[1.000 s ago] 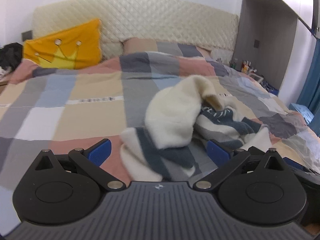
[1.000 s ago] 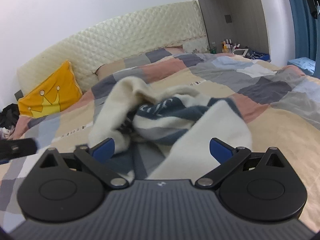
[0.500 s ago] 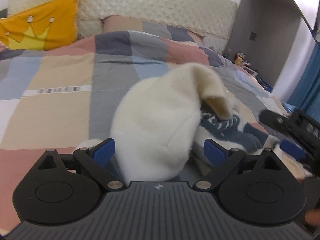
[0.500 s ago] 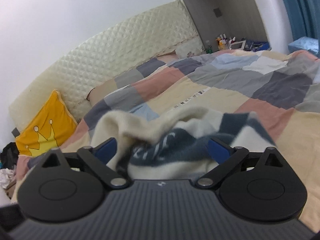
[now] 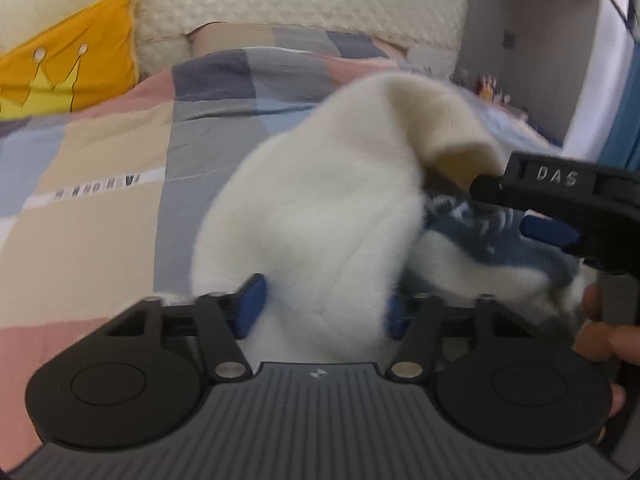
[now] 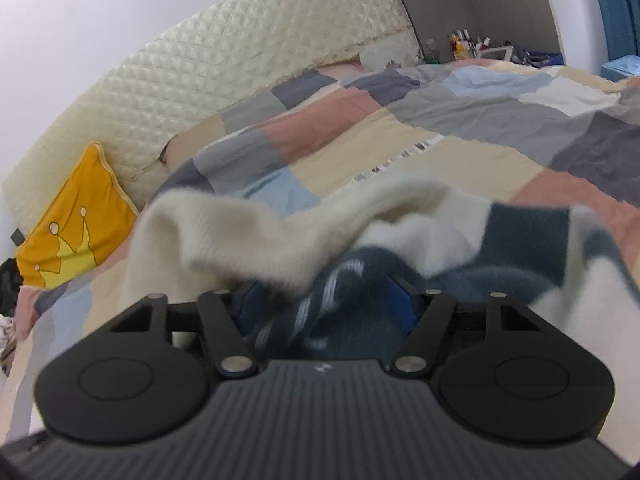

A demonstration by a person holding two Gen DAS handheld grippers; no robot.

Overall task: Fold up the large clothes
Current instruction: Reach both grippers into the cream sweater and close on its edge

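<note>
Firstly, left gripper point(image 5: 322, 312): blue pads pressed against a thick cream fold of the sweater point(image 5: 320, 216), clamped on it. Right gripper point(image 6: 322, 306): jaws closed around the navy, lettered part of the same sweater point(image 6: 348, 292); in the left view it stood to the right point(image 5: 560, 204), marked "DAS", a hand point(image 5: 600, 332) beneath it. Sweater: cream with navy stripes, bunched and lifted between both grippers above the bed. Patchwork quilt point(image 6: 460, 120): pink, beige, grey and blue squares. Yellow crown pillow point(image 5: 68, 68): leaning at the quilted cream headboard point(image 6: 260, 52). Small bottles point(image 6: 464, 46): far corner.
</note>
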